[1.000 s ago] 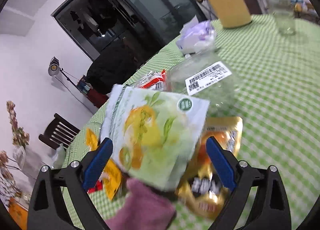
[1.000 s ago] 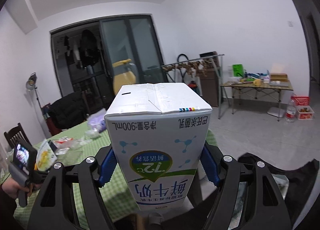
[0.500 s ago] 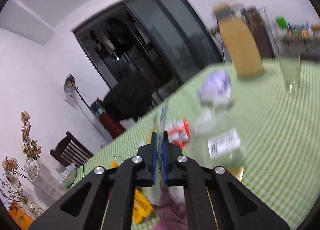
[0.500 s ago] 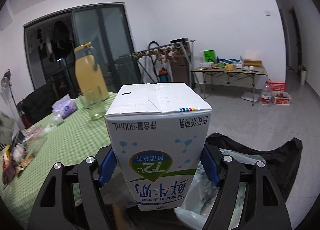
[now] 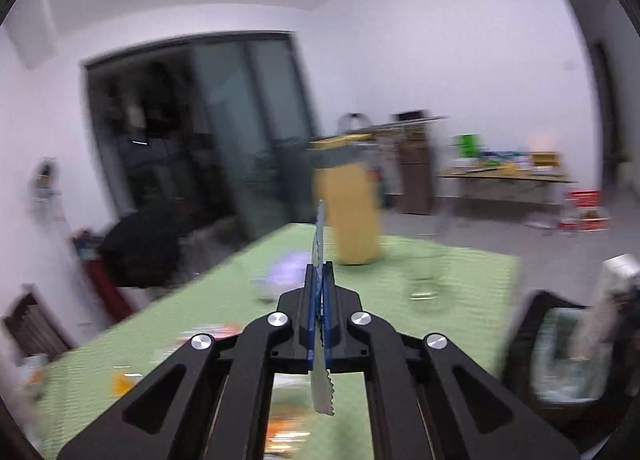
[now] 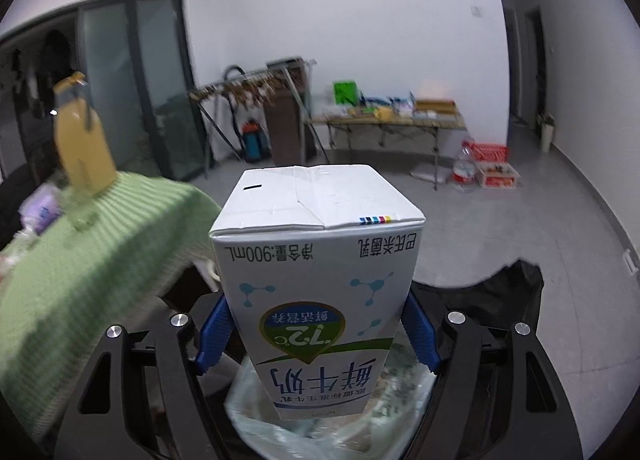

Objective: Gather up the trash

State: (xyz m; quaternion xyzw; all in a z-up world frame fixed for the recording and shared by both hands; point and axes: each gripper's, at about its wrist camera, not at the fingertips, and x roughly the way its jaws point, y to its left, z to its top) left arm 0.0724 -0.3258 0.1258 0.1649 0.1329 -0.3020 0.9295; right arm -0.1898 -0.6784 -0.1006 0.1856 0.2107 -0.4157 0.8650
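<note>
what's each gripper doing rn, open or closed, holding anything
Left gripper: closed on a thin snack wrapper, seen edge-on.
Right gripper: closed on the upside-down milk carton, above the trash bag.

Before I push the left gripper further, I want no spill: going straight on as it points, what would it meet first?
Probably the yellow jug standing on the green table, dead ahead of the left gripper, which pinches a thin wrapper. The picture is blurred, so depth is uncertain.
</note>
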